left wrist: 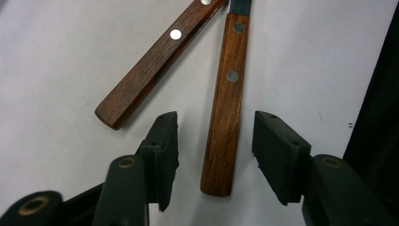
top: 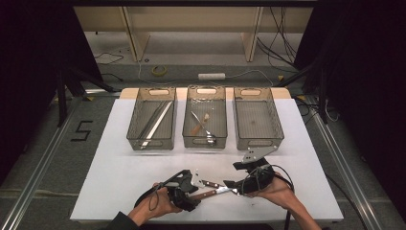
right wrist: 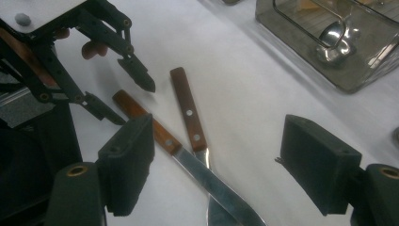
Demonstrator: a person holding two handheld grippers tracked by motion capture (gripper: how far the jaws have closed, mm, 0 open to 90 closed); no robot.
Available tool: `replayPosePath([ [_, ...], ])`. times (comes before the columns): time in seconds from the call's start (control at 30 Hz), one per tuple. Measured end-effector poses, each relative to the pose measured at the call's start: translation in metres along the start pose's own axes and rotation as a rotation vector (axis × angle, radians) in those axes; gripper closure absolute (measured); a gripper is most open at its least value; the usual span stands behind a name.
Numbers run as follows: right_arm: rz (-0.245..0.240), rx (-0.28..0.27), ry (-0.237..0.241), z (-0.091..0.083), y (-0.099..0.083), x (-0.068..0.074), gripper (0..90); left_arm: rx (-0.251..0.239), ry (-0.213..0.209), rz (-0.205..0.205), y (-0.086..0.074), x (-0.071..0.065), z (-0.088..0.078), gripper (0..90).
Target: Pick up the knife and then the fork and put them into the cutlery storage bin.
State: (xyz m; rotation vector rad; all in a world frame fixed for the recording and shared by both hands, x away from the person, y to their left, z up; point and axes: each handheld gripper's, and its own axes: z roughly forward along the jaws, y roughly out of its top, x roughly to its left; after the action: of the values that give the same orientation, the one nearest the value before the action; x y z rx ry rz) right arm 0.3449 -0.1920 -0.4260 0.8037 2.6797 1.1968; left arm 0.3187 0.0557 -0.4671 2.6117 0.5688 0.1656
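Left hand-held gripper (left wrist: 215, 141): jaws partly apart, one on each side of a wooden handle; a gap shows on both sides, so the pads do not press on it.
Near knife (left wrist: 225, 108): lies flat on the white counter (top: 119, 167), its handle end between the left jaws and its blade pointing toward the right hand-held gripper.
Far knife (left wrist: 155, 61): lies just beside the first, handle outside the left jaws; the two blades cross near the right hand-held gripper, handles spreading apart.
Right hand-held gripper (right wrist: 216, 165): jaws wide, hovering over the crossed blades, holding nothing.
Place on counter: both knives at the front edge, between the two hands.
Left bin (top: 152, 142): holds long metal pieces.
Middle bin (top: 205, 141): holds a spoon and other utensils.
Right bin (top: 258, 139): well apart from the knives.
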Motion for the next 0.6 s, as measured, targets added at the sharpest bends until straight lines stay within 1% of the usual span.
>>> replayPosePath([
  [0.07,0.002,0.001,0.000,-0.0003,-0.0008,-0.0008,27.5,0.004,-0.002,0.004,0.0007,-0.0005,0.0014,52.8],
  [0.13,0.006,-0.001,-0.001,-0.0009,-0.0014,-0.0018,27.6,0.013,-0.007,0.018,0.0016,-0.0005,0.0026,54.4],
  [0.27,0.011,-0.002,-0.004,-0.0017,-0.0018,-0.0025,27.7,0.010,-0.017,0.019,0.0019,-0.0007,0.0028,58.6],
  [0.43,0.004,0.002,-0.008,-0.0014,-0.0011,-0.0014,27.9,0.004,-0.034,0.019,0.0011,-0.0010,0.0029,63.5],
  [0.6,0.005,0.004,-0.008,-0.0002,0.0002,-0.0009,28.0,0.008,-0.040,0.016,0.0013,-0.0002,0.0030,67.3],
])
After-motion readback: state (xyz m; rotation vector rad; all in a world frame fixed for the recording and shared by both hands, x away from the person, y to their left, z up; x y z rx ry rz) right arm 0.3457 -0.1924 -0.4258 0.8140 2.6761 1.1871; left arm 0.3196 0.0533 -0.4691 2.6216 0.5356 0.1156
